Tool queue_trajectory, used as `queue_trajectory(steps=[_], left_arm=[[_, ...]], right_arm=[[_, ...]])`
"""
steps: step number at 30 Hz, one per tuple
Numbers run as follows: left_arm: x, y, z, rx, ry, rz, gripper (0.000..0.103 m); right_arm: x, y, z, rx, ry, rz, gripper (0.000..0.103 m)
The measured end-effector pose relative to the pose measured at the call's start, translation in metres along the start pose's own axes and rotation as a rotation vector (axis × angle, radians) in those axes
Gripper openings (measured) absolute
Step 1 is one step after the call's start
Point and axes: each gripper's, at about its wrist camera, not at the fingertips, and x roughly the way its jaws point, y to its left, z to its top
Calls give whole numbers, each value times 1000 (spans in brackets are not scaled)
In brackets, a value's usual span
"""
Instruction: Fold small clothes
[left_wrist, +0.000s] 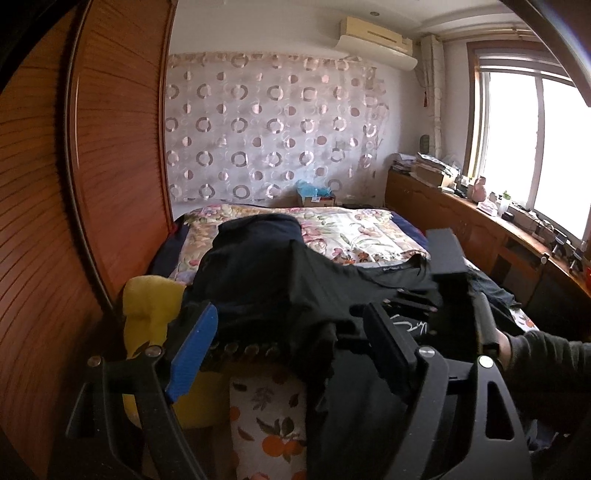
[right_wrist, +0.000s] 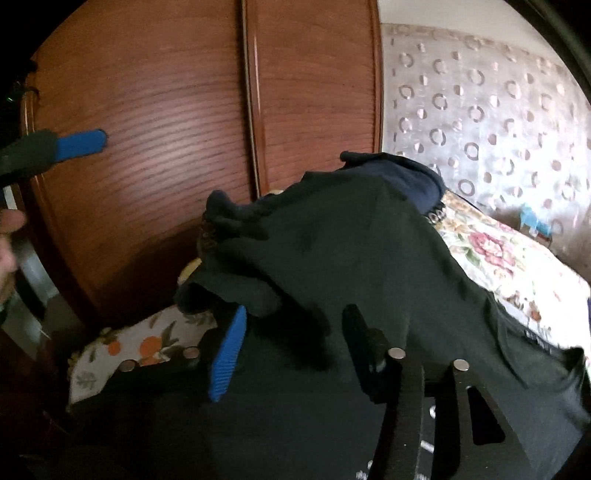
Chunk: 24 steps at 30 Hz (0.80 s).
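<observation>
Here, left gripper jaws wide over black garment; right gripper wide too, nothing gripped; bed beneath.

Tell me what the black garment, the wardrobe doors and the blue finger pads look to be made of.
Black garment: soft matte knit, probably cotton jersey; it drapes and creases without shine.
Wardrobe doors: reddish-brown wood or wood-look veneer with a semi-gloss finish; fine horizontal lines and light reflections show.
Blue finger pads: likely rubber or soft plastic, matte; one pad's surface is finely ribbed.
</observation>
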Motion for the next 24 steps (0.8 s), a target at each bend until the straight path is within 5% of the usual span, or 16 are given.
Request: queue_trajectory(steps=[3, 7, 12, 21, 23, 24], left_arm=[[3, 3, -7, -7, 13, -3, 82], [6, 3, -13, -15, 25, -7, 82], [10, 3, -19, -23, 32, -20, 82], [18, -12, -22, -10, 49, -52, 82], [20, -17, -22, -7, 55, -57, 82], [21, -18, -22, -7, 58, -61, 82]], right_arm=[[10, -1, 8, -15, 8, -42, 8], [-16, -17, 18, 19, -64, -43, 3], [-34, -54, 31, 98, -110, -138, 2], [-10, -107, 29, 234, 15, -395, 3], [1, -109, 30, 230, 56, -440, 21], [4, -109, 30, 219, 67, -452, 39]])
